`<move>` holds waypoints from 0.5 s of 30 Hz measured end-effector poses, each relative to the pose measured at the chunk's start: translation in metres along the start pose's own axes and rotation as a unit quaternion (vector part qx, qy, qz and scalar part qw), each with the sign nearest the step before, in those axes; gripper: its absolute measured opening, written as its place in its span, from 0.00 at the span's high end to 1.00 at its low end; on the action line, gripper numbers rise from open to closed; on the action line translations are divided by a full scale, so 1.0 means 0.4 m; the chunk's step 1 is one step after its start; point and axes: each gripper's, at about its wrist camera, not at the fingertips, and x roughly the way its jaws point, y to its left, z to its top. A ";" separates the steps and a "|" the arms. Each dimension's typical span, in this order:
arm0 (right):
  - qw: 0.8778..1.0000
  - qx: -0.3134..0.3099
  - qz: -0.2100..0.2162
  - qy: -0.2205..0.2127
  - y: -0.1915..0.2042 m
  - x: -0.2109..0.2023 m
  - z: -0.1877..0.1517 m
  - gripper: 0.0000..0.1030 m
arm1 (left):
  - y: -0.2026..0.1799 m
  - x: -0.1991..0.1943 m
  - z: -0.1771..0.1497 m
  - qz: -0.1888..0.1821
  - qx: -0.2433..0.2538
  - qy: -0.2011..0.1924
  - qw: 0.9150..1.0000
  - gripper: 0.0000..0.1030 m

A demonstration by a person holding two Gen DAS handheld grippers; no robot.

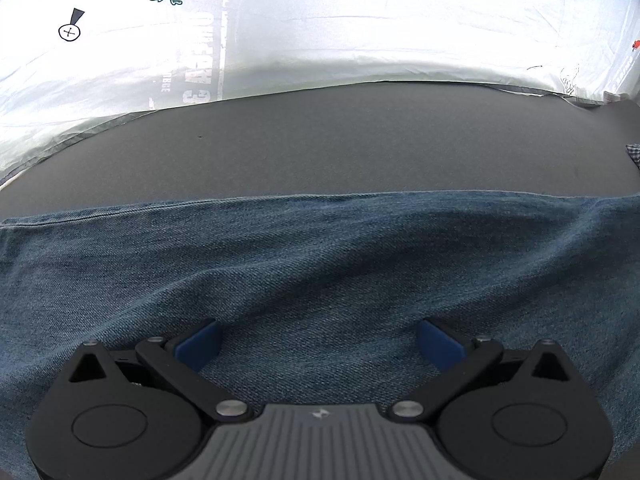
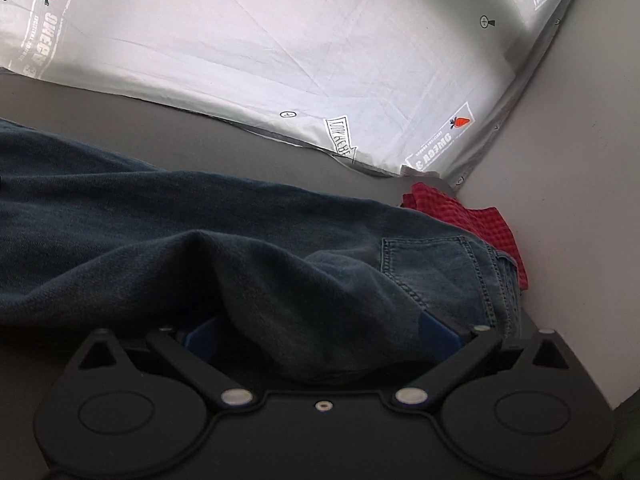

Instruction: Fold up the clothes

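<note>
Your left tool [image 1: 318,346] hangs released over the flat jeans [image 1: 320,272]; your right tool [image 2: 320,336] has a bunched fold between its fingers, grip unclear.

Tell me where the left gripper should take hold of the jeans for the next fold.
Grip the jeans at their far straight edge, coming down from above with one finger slid under. That edge lies flat and clear on the dark surface, while the denim under the open left gripper offers no ridge.
</note>
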 end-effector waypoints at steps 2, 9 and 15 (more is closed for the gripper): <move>1.000 0.006 -0.016 0.007 -0.011 0.019 -0.009 0.01 | 0.004 -0.002 -0.002 0.000 0.000 -0.001 1.000 0.00; 0.994 0.083 -0.046 -0.053 -0.105 0.015 0.106 0.01 | 0.013 0.010 0.000 -0.004 0.005 0.006 1.000 0.00; 0.999 0.039 -0.022 -0.019 -0.063 0.062 0.090 0.01 | 0.017 0.010 0.006 -0.004 0.005 0.008 1.000 0.00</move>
